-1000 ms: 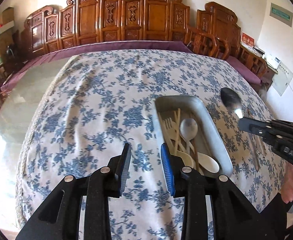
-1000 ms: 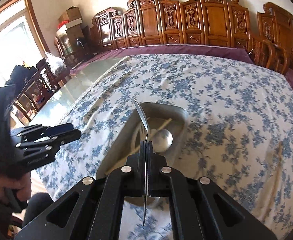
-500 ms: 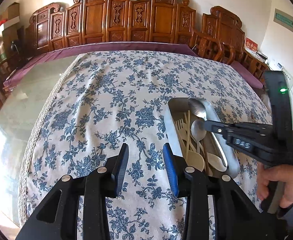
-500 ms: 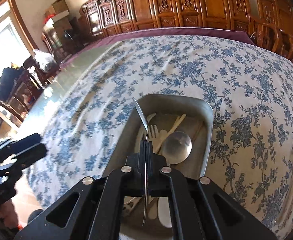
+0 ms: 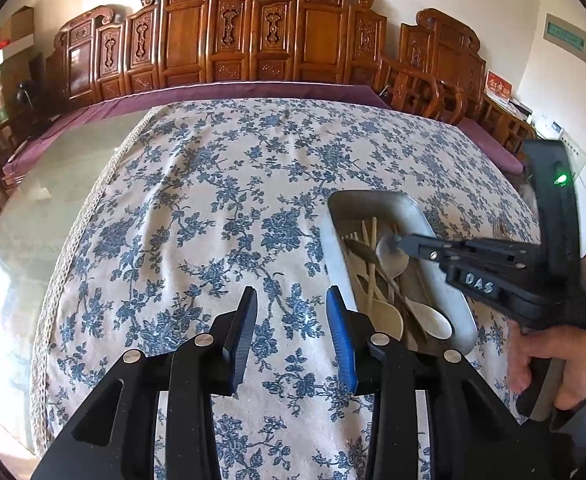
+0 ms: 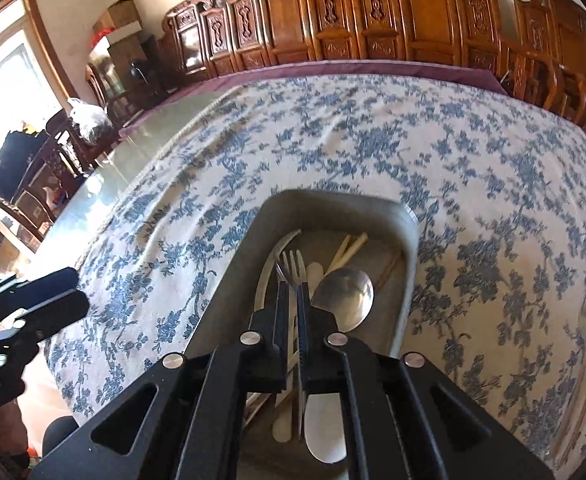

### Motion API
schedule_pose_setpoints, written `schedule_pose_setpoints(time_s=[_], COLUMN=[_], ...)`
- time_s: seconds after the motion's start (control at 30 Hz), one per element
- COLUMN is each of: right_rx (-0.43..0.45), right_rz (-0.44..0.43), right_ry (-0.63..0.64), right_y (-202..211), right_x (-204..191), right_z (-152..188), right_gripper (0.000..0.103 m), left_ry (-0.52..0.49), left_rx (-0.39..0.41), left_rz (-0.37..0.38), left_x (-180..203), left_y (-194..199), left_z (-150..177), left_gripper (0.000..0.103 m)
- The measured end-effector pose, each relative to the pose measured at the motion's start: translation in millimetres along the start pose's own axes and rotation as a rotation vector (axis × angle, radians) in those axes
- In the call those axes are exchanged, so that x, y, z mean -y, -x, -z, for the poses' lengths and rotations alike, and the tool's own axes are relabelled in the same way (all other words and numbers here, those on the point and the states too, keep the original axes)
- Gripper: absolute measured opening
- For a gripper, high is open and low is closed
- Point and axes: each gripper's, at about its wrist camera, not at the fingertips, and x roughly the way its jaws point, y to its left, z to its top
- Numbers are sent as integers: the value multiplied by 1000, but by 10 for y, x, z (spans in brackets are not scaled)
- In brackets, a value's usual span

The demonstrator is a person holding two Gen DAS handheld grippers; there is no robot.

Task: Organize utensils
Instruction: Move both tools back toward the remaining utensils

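Jaws of the right gripper (image 6: pixel 291 300) are parting, metal spoon (image 6: pixel 345 294) freed in the tray (image 6: pixel 229 280); left gripper (image 5: pixel 291 322) gapes empty. We judge the spoon stiff, slick; grip its handle.

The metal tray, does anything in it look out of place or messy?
Nothing looks spilled or broken. The metal tray holds a loose jumble, though: the chopsticks lie slanted at its far end, out of line with the fork and the metal spoon beside them.
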Motion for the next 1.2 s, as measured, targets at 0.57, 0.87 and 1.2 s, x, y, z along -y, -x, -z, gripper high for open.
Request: schedule_pose_setpoints(time_s=[0.57,0.87,1.2], right_rx=[50,-25,-50], right_rz=[278,388,365], right_ry=[-57,-122,-149], right_y=[1218,1037,754], right_x=[1706,2356,2413], right_z=[687,1042,981], right_gripper=[6,13,15], left_ry=[-113,-166,-236], left_rx=[42,14,-11], left_rz=[93,145,158], left_x=[956,1477,1888], left_y=[-8,-70,-122], left_z=[10,109,187], left_gripper=[36,37,37])
